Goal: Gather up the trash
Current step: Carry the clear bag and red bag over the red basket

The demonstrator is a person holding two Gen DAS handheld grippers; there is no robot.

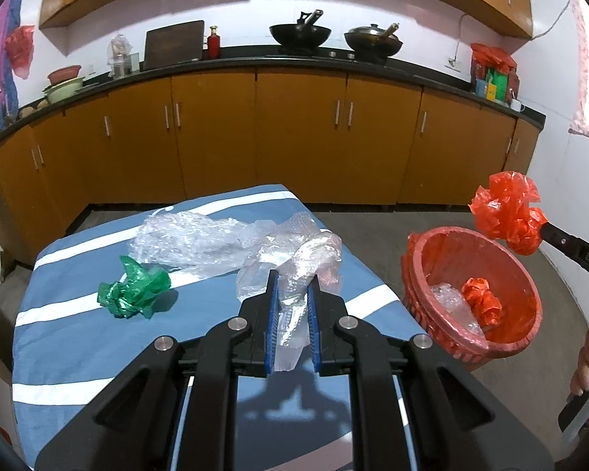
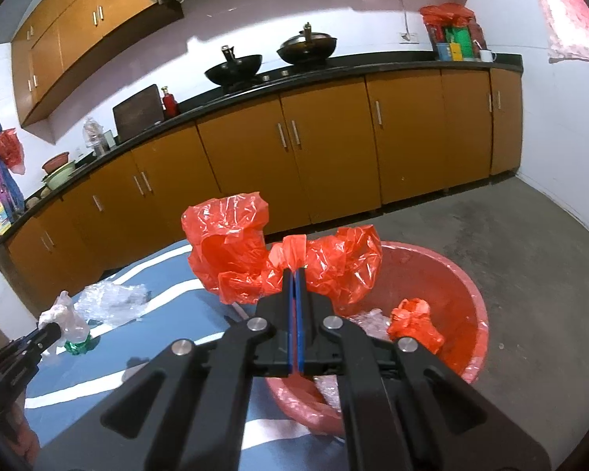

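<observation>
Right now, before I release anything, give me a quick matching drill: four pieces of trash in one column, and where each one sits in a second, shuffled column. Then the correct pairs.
Things
1. large red plastic bag
2. crumpled clear plastic wrap
3. green plastic bag
4. small red plastic wad

Places
A. lying loose on the striped blue cloth
B. inside the red basin
C. clamped in the right gripper, above the basin's rim
D. pinched between the left gripper's jaws over the cloth

Pairs: 1-C, 2-D, 3-A, 4-B
</observation>
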